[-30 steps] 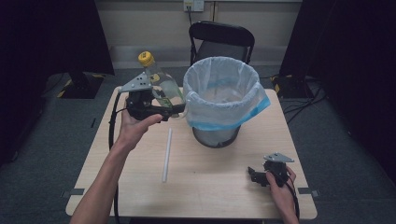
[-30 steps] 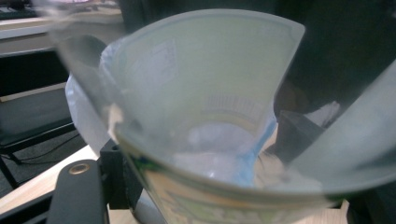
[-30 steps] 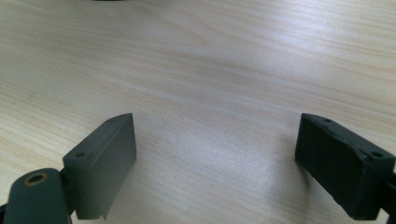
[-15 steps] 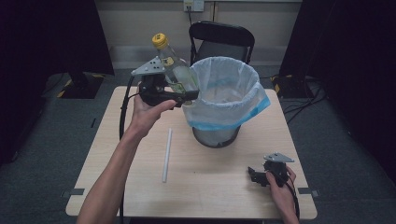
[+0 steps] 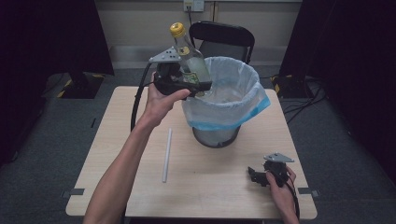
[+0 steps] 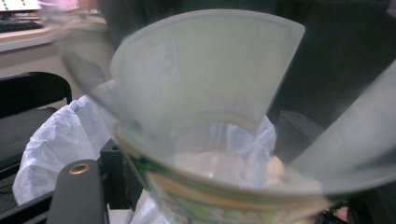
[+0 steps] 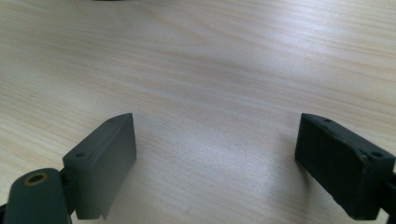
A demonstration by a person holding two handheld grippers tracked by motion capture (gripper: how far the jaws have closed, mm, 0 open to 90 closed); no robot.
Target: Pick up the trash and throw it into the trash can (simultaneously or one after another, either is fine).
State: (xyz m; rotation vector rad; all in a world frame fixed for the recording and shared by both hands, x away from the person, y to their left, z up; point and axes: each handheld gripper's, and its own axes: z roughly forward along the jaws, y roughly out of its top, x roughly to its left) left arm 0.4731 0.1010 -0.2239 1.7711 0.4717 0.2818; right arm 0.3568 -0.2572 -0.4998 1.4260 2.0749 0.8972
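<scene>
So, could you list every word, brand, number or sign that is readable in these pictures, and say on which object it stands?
No text can be read.
Label on the bottle held in the left gripper: green and yellow print and lines of small text, seen close in the left gripper view, too blurred to read.
Yellow cap: no marking legible.
Bin liner, white stick, table: no print visible.
</scene>
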